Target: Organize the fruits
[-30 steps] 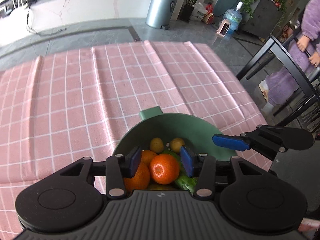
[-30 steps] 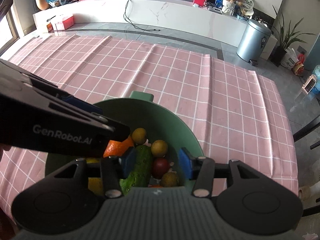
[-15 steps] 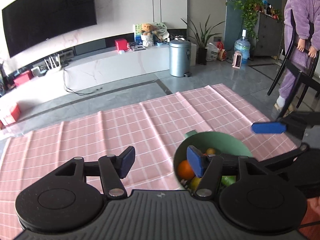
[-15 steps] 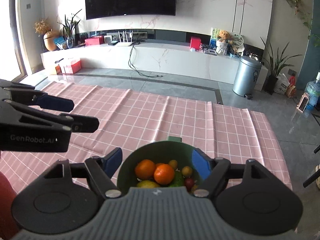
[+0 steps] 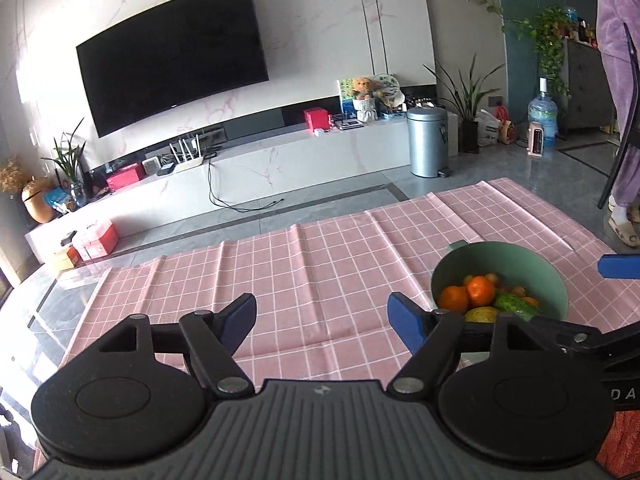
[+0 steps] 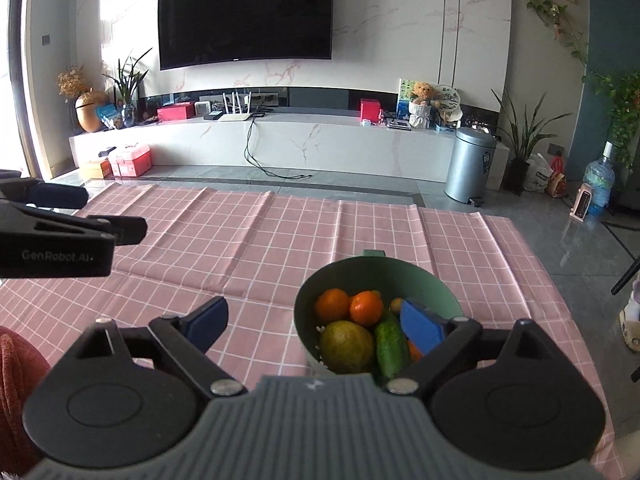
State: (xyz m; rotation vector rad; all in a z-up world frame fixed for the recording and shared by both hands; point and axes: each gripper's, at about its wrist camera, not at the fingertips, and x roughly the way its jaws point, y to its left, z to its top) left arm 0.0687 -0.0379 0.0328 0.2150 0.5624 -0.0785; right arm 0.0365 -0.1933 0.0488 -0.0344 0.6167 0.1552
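A green bowl point(image 5: 520, 256) point(image 6: 384, 272) stands on the pink checked tablecloth point(image 5: 320, 264) point(image 6: 248, 252). It holds two oranges point(image 5: 480, 291) point(image 6: 366, 308), a cucumber point(image 6: 389, 346), a yellow-green fruit point(image 6: 347, 346) and small yellow fruits. My left gripper point(image 5: 322, 316) is open and empty, raised above the cloth to the left of the bowl. My right gripper point(image 6: 316, 322) is open and empty, raised over the bowl's near left side. The left gripper also shows at the left in the right wrist view point(image 6: 72, 236).
The table's far edge and right edge drop to a grey tiled floor. A white TV bench point(image 6: 280, 144), a metal bin point(image 6: 472, 164) and plants stand beyond. A person in purple point(image 5: 620, 80) and a black chair stand at the right.
Both grippers have lifted up and back out of the bowl and opened wider. The left one has shifted to the left of the bowl. The fruits stay in the bowl.
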